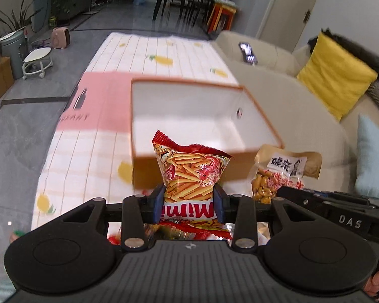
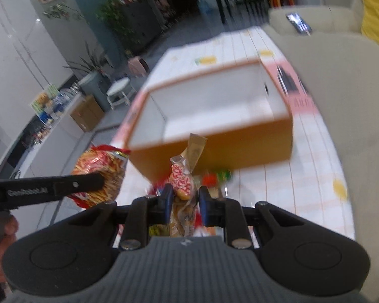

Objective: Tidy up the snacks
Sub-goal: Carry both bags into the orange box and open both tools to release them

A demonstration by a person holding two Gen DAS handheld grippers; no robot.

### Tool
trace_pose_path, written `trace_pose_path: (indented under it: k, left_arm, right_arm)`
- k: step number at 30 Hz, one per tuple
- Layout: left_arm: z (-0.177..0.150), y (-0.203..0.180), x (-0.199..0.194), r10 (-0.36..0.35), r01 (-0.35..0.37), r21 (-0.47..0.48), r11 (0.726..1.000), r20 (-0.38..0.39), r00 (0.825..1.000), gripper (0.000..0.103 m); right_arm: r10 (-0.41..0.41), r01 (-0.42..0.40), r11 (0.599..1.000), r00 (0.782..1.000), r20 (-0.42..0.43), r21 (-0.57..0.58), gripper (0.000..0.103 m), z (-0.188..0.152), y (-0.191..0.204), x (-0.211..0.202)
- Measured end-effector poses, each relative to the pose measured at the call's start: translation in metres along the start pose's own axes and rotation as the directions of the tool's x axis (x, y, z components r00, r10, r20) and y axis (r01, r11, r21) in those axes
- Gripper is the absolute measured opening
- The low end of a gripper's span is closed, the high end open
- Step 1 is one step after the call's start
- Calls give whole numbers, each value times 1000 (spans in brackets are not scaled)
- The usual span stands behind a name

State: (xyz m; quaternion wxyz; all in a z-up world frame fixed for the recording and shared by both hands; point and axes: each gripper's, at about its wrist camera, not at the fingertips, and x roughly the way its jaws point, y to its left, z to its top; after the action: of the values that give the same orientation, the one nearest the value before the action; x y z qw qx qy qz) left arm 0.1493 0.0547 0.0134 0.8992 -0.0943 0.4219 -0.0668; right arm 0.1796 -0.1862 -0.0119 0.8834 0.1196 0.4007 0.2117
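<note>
My left gripper (image 1: 188, 202) is shut on a red Mimi bag of shrimp sticks (image 1: 189, 174) and holds it above the table, just short of the open orange box (image 1: 189, 162) with a white inside. My right gripper (image 2: 184, 200) is shut on a clear bag of peanuts (image 2: 180, 183) with a brown header, held before the same box (image 2: 214, 149). The peanut bag also shows in the left wrist view (image 1: 280, 174), and the Mimi bag shows in the right wrist view (image 2: 101, 171) at the left. The box holds nothing that I can see.
The box's pink lid (image 1: 98, 101) lies left of it on the lemon-print tablecloth (image 1: 88, 166). More snack packs (image 2: 214, 178) lie under the grippers. A beige sofa (image 1: 278, 96) with a yellow cushion (image 1: 336, 75) and a phone (image 1: 247, 53) runs along the right.
</note>
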Motion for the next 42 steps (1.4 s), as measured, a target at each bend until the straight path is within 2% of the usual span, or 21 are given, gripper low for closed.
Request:
trace_pose_path:
  k: [4, 7, 11, 15, 19, 22, 26, 29, 36, 39, 40, 42]
  left_arm:
    - [35, 6, 16, -35, 36, -46, 998, 20, 999, 44]
    - [58, 12, 35, -50, 51, -93, 994, 18, 999, 44]
    - [77, 17, 63, 11, -11, -86, 996, 3, 1000, 44]
    - [86, 15, 95, 59, -59, -4, 998, -58, 997, 44]
    - [82, 5, 132, 105, -86, 128, 988, -147, 984, 44]
    - [83, 3, 153, 148, -113, 186, 976, -184, 972, 44]
    - [77, -4, 171, 208, -138, 293, 946, -223, 952, 43]
    - [72, -6, 184, 245, -157, 345, 925, -229, 942, 43]
    - [67, -7, 209, 291, -171, 394, 903, -268, 918, 44]
    - [65, -10, 213, 320, -184, 436, 881, -261, 911, 49]
    - [64, -11, 213, 322, -185, 443, 877, -256, 912, 49]
    - [65, -10, 212, 319, -183, 441, 878, -256, 913, 56]
  right_arm:
    - [30, -30, 999, 999, 22, -36, 18, 48, 2, 6]
    - [15, -11, 996, 999, 42, -92, 18, 79, 6, 19]
    - [18, -17, 994, 1000, 10, -111, 18, 112, 0, 56]
    - [17, -24, 995, 997, -69, -97, 18, 130, -12, 104]
    - [-10, -7, 996, 980, -198, -85, 18, 129, -21, 155]
    - [40, -50, 998, 953, -300, -27, 18, 128, -32, 188]
    - [46, -48, 999, 929, -368, 5, 18, 130, -40, 217]
    - [35, -38, 999, 915, -402, -1, 18, 126, -41, 232]
    - [50, -28, 998, 883, -466, 54, 18, 112, -47, 262]
    - [62, -28, 997, 874, -482, 77, 18, 106, -49, 269]
    - [70, -30, 996, 871, -487, 89, 18, 106, -49, 270]
    - [66, -25, 996, 868, -493, 88, 18, 107, -47, 274]
